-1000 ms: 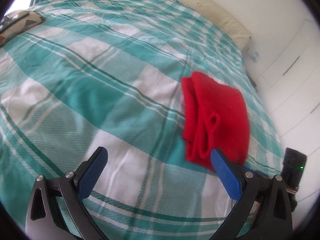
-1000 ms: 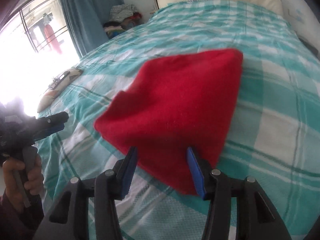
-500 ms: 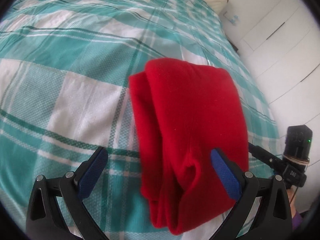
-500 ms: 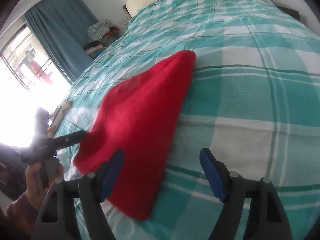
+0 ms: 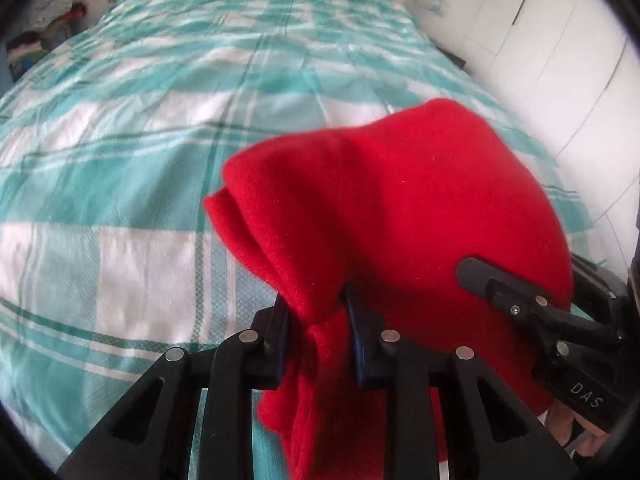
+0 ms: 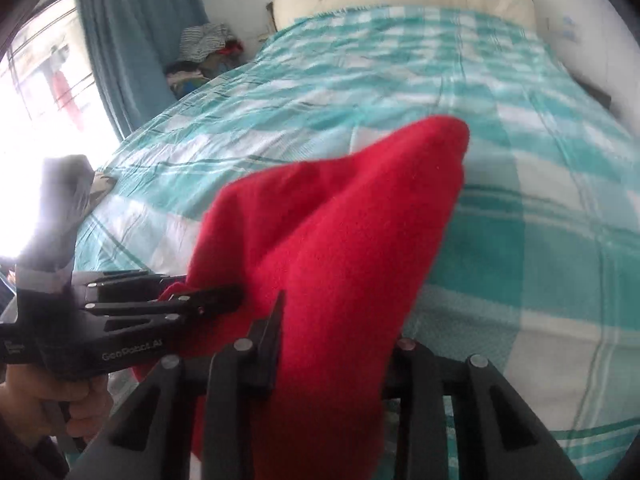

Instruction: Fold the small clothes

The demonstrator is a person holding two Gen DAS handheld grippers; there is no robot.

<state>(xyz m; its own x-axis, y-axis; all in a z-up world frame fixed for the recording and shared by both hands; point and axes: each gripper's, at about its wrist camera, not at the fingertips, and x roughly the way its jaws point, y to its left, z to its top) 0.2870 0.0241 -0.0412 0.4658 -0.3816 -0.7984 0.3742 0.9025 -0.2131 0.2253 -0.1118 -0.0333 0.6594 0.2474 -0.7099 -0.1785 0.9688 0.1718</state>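
Soft, light, floppy red fleece garment [image 5: 400,208], sagging over the bed [image 5: 140,160]. Left gripper [image 5: 316,320] fingers clamped on a bunched edge at 6 o'clock; right gripper [image 6: 336,344] fingers likely clamped too, one hidden. Best held at corners.

Fuzzy matt red fleece garment [image 5: 400,208]; woven checked cotton bedspread [image 5: 120,184] (slightly creased); matt black plastic left tool [image 5: 316,320].

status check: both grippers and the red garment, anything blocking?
Left gripper shut on red garment. Right gripper shut on it too. Near edge bunched, far end toward the checked bedspread. Nothing in the way.
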